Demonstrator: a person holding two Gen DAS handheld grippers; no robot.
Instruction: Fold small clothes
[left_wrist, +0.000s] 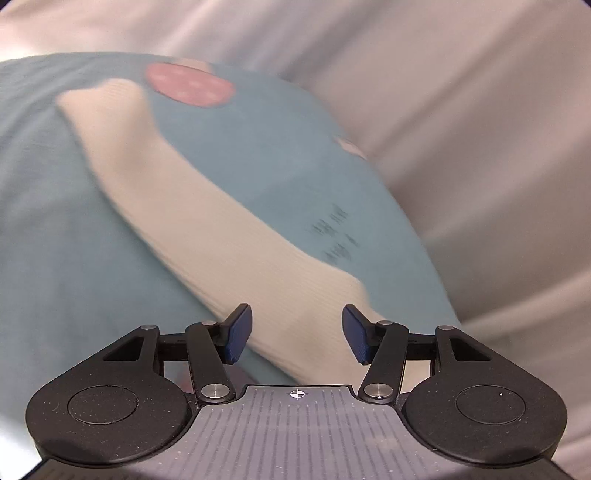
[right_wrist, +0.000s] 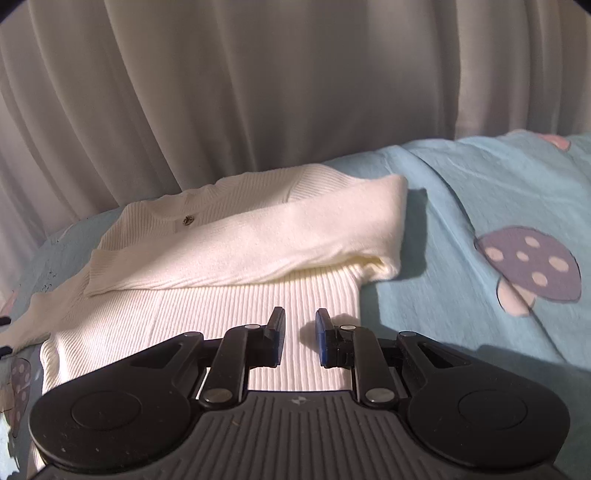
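Note:
A cream ribbed knit sweater lies flat on a light blue bedsheet. One sleeve is folded across its chest, below a small dark button. My right gripper hovers over the sweater's lower body near its right edge, jaws open a little, holding nothing. In the left wrist view a long cream sleeve stretches diagonally across the sheet. My left gripper is open wide, its blue pads on either side of the sleeve's near end, not closed on it.
Pale curtains hang behind the bed. The sheet has printed mushrooms, a purple one right of the sweater and a pink one beyond the sleeve's far end. The bed's edge runs along the curtain.

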